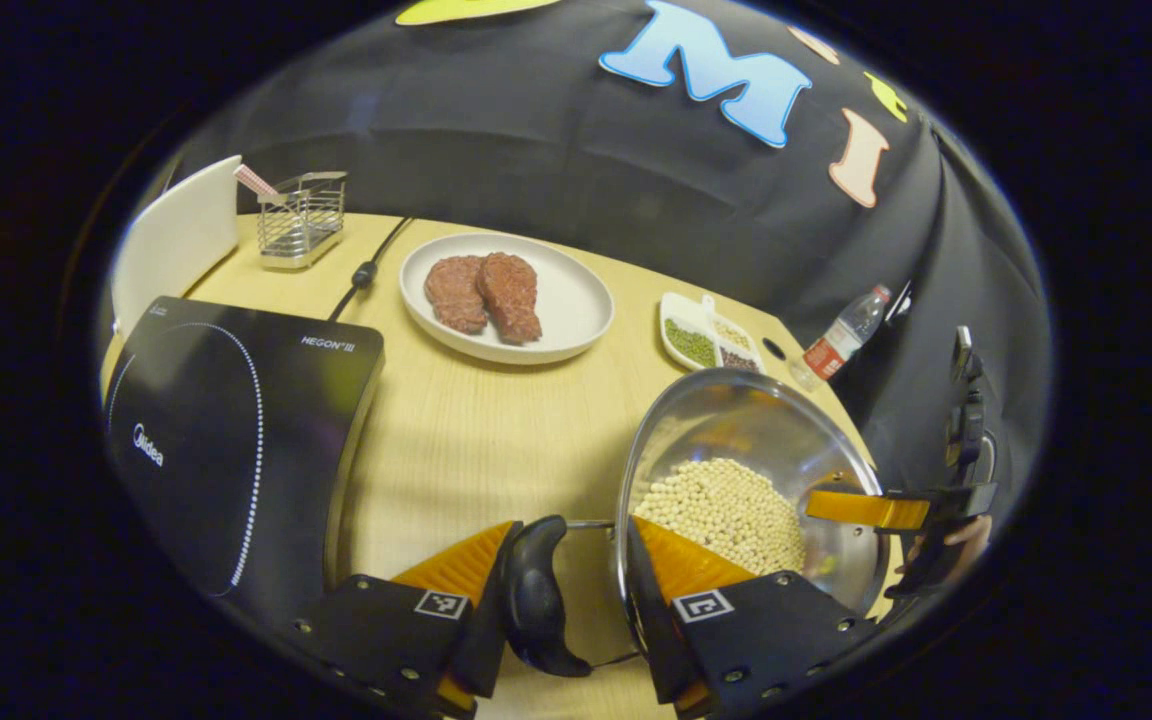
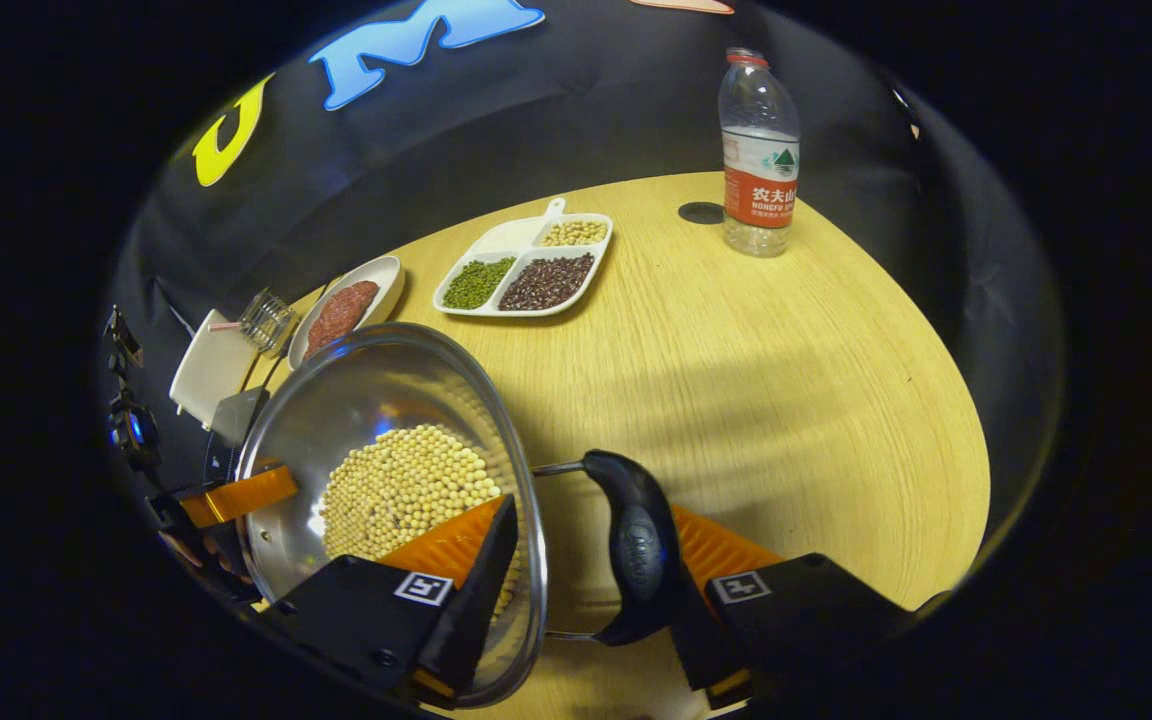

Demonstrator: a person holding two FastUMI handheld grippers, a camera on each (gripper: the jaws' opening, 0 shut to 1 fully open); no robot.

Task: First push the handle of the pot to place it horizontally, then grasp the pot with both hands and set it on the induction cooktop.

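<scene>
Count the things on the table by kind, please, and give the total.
Pot: 1
Cooktop: 1
Plate of meat: 1
Bean tray: 1
Bottle: 1
Wire basket: 1
White board: 1
Total: 7

**Count of things on the table**

One pot (image 1: 751, 470) with two handles, full of pale beans too many to count. One cooktop (image 1: 236, 440). One plate (image 1: 576, 300) with two pieces of meat. One divided dish (image 2: 526, 265). One bottle (image 2: 758, 150). One wire basket (image 1: 304, 218). One white board (image 1: 176, 240). Two grippers.
</scene>
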